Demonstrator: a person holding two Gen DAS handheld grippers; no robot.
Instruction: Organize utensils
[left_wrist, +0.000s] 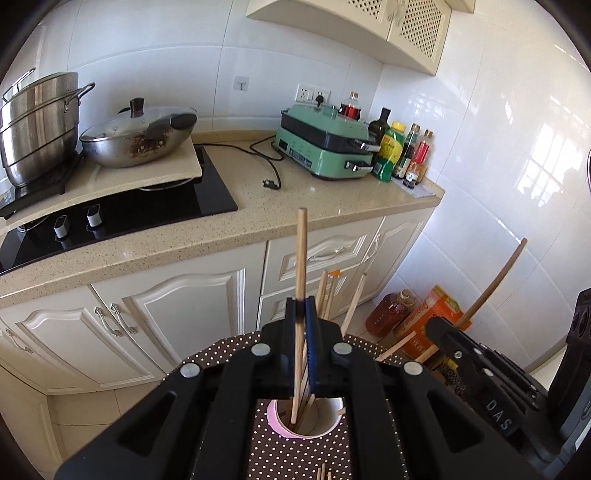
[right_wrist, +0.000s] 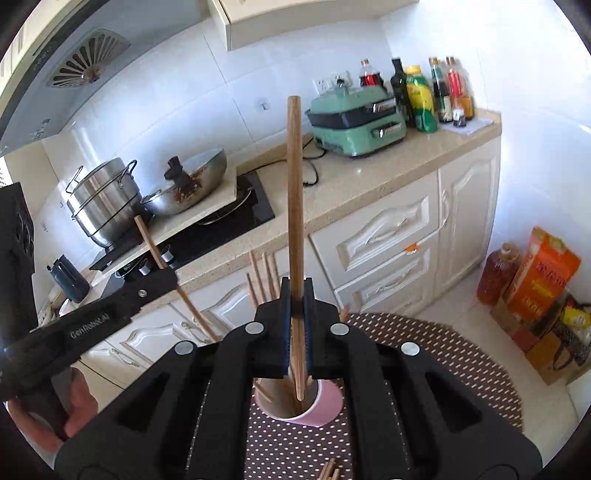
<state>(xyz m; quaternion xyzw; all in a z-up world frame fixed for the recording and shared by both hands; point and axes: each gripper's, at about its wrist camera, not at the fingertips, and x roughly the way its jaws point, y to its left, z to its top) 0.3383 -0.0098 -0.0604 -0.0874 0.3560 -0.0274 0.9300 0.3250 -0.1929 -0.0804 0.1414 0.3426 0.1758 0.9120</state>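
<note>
Both grippers are lowering chopsticks into the pink cup (right_wrist: 314, 410) standing on the dotted table (right_wrist: 424, 332), so the dropping-in step looks to be in hand. Next, I'd judge, each needs to ease its jaws apart so the stick slides down among the others without catching the rim.

The left gripper (left_wrist: 303, 310) is closed tight on a pale chopstick (left_wrist: 301, 258), held nearly upright with its lower tip inside the cup's mouth. The right gripper (right_wrist: 297, 295) is likewise pinching a darker chopstick (right_wrist: 294, 184), its tip also inside the cup. Several more chopsticks (right_wrist: 264, 273) are already leaning in there, and a few loose ones (right_wrist: 330, 470) are lying on the table nearer me. Beyond, the counter (left_wrist: 258, 221) is carrying pots, a green cooker and bottles.
</note>
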